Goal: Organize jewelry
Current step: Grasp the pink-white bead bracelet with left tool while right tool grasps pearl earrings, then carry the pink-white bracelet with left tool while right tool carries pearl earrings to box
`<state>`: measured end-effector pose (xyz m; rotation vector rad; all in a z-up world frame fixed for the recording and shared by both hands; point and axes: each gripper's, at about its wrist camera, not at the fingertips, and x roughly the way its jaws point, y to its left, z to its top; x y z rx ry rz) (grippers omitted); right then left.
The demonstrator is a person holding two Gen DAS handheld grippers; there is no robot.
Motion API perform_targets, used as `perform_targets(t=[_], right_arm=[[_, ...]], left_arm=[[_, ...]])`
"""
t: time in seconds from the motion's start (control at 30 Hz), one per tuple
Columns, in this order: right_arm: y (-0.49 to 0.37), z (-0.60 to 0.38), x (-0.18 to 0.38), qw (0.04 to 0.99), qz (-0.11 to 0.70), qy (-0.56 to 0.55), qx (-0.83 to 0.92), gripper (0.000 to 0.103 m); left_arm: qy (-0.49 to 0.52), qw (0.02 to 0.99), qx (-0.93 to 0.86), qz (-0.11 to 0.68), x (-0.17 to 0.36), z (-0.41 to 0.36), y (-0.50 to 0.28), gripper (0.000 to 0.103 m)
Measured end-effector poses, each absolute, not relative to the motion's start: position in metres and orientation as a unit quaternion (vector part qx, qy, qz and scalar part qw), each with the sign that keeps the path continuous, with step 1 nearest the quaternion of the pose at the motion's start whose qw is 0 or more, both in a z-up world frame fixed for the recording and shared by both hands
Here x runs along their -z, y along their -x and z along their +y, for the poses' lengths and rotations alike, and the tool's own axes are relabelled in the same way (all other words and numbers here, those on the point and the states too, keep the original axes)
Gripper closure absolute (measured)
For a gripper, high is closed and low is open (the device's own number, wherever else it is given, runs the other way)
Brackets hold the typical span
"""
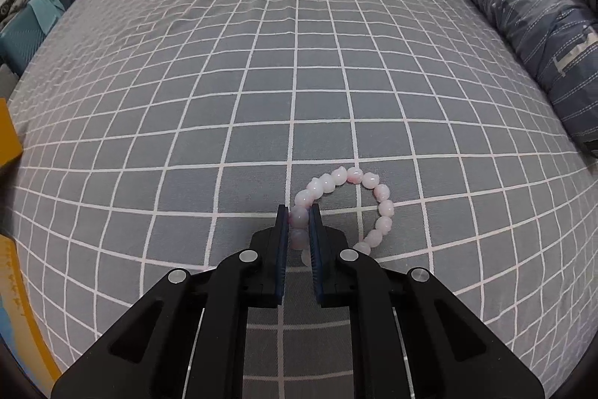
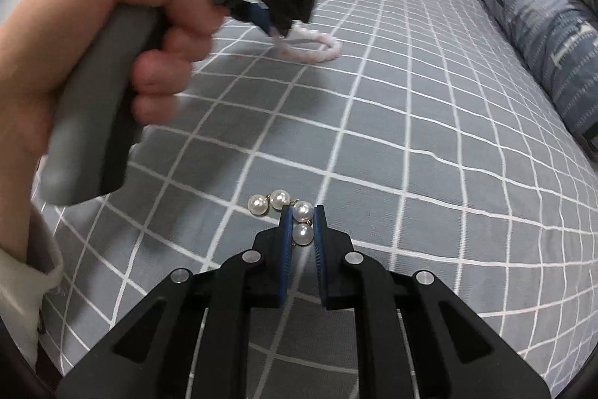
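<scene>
A pink beaded bracelet (image 1: 373, 200) lies on the grey checked bedspread (image 1: 261, 81). My left gripper (image 1: 299, 214) is shut on the bracelet's left side, with beads pinched between the blue pads. In the right wrist view the bracelet (image 2: 317, 53) shows far off, held by the left gripper (image 2: 274, 30) in a hand. A pearl piece (image 2: 284, 206) with gold links lies on the bedspread (image 2: 411, 137). My right gripper (image 2: 302, 212) is shut on two of its pearls; two more pearls lie just left of the fingertips.
A blue patterned pillow (image 1: 523, 6) lies along the right edge of the bed and shows in the right wrist view (image 2: 542, 25) too. A yellow object (image 1: 9, 133) and teal items (image 1: 22, 28) sit at the left edge.
</scene>
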<state>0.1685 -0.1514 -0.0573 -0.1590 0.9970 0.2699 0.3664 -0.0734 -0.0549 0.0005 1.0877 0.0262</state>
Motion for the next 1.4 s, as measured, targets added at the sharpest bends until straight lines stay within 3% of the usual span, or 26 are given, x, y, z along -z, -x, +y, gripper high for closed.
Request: perform_targets(t=[1.4], right_arm=[[-0.154,-0.128,-0.03,0.89,0.45,0.052,-0.055,0.092]], left_arm=[[0.026,0.886,-0.041,0.462,-0.053,0.028,-0.243,0.093]])
